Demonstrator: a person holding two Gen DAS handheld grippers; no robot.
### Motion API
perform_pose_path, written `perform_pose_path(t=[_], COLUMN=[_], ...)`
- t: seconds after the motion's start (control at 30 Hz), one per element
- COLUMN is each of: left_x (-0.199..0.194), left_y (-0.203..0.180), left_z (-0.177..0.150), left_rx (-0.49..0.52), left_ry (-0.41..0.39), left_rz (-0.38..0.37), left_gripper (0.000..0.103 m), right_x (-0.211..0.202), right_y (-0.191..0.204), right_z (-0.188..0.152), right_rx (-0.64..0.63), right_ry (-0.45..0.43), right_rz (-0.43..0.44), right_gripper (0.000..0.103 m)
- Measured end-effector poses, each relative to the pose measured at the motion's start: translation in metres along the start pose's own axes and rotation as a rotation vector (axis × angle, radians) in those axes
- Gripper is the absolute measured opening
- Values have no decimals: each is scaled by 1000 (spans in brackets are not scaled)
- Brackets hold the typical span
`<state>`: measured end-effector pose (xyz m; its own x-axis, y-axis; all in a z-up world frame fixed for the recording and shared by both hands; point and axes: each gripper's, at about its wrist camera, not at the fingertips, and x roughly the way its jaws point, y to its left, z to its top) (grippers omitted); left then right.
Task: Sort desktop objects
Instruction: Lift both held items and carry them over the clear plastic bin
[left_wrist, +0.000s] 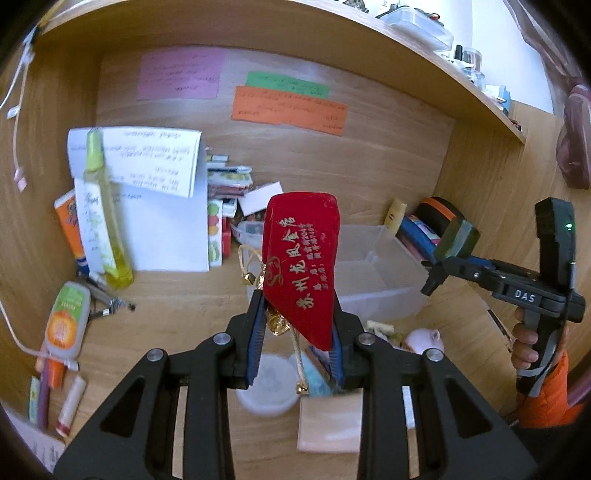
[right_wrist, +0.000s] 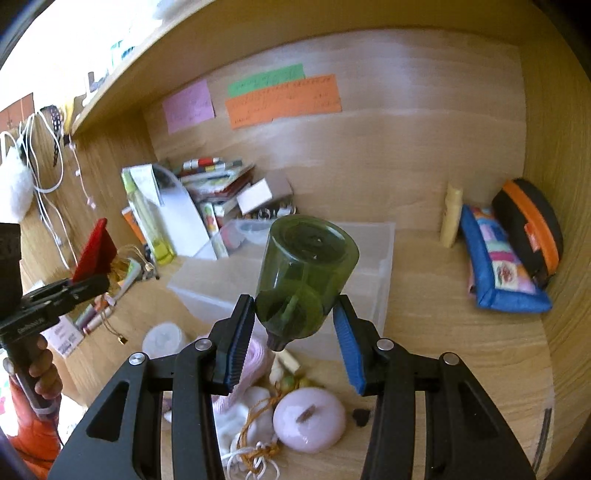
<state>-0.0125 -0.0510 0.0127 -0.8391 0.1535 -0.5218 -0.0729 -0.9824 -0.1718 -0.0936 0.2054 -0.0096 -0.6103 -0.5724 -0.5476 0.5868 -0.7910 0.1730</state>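
Note:
My left gripper (left_wrist: 297, 306) is shut on a red velvet pouch (left_wrist: 301, 258) with gold lettering, which stands up between the blue pads, clear of the desk. Gold cords and small trinkets (left_wrist: 277, 321) dangle under it. My right gripper (right_wrist: 295, 306) is shut on a green see-through jar (right_wrist: 306, 266), tilted with its base away from the camera and held above a clear plastic divided box (right_wrist: 384, 240). In the left wrist view the right gripper (left_wrist: 439, 266) with the green jar (left_wrist: 456, 240) is at the right, beyond the clear box (left_wrist: 373, 280). In the right wrist view the left gripper (right_wrist: 88, 284) carries the red pouch (right_wrist: 94, 251) at the left.
A yellow-green spray bottle (left_wrist: 99, 206), papers and stacked small boxes (left_wrist: 221, 206) crowd the back left. A blue patchwork pouch (right_wrist: 495, 266) and a black-and-orange case (right_wrist: 528, 225) lie at the right wall. A pink candle (right_wrist: 310, 421) and cords lie near the front. A shelf (left_wrist: 369, 48) overhangs.

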Motion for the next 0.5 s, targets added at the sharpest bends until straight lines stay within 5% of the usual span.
perform_pose_path(t=[0.5], left_x=[35], left_y=[-16], left_z=[56], left_rx=[27], left_ry=[-11], left_rz=[4], left_gripper=[30], right_x=[4], right_y=[9], right_z=[48], right_rx=[-100], right_ry=[-78], right_rz=[-14], right_gripper=[41])
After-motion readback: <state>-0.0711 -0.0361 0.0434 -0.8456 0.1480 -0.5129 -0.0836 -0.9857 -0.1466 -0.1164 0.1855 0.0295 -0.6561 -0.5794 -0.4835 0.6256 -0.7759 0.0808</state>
